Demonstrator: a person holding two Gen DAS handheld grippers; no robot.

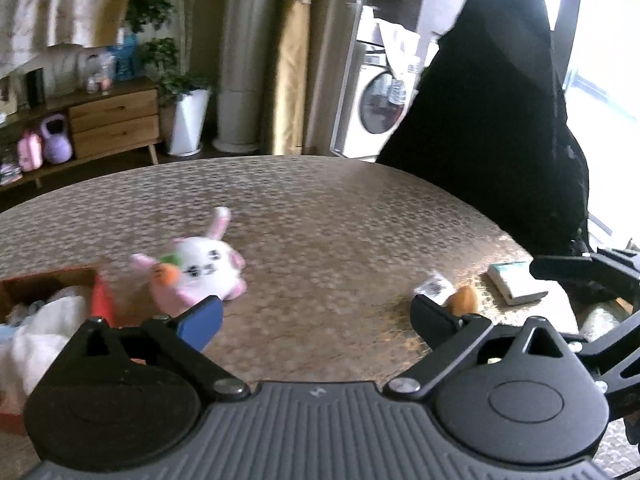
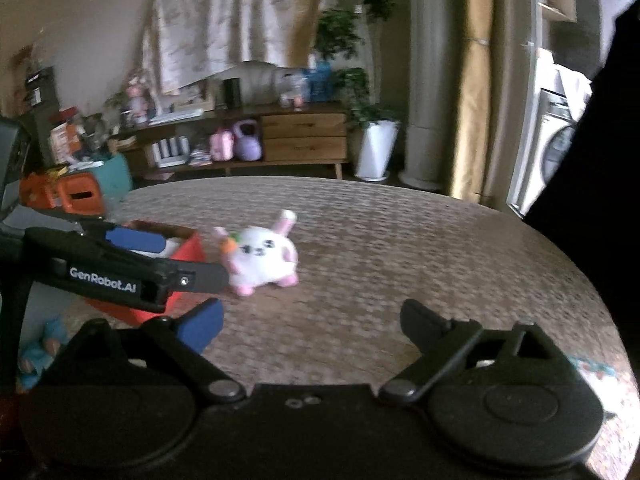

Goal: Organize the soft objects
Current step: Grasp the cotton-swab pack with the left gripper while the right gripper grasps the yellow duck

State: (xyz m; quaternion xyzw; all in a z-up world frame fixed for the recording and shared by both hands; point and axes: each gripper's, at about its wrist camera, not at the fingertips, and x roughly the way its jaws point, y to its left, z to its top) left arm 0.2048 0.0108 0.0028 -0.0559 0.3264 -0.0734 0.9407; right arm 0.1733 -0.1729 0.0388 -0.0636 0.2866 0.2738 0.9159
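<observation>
A white and pink plush bunny (image 1: 200, 270) (image 2: 264, 256) holding a small carrot lies on the round patterned table (image 1: 340, 216). Just left of it stands a red box (image 1: 102, 300) (image 2: 188, 254) with white soft items (image 1: 44, 332) inside. My left gripper (image 1: 316, 316) is open and empty, with the bunny just beyond its blue-padded finger. My right gripper (image 2: 314, 320) is also open and empty, and the bunny lies ahead of it to the left. In the right wrist view my left gripper (image 2: 180, 258) reaches in from the left, over the red box.
A small orange object (image 1: 464, 300), a white packet (image 1: 434, 286) and a pale green box (image 1: 516, 282) lie at the table's right. One of the right gripper's fingers (image 1: 568, 268) shows there too. A dark draped chair (image 1: 500, 120) stands behind. A blue soft item (image 2: 36, 360) lies at front left.
</observation>
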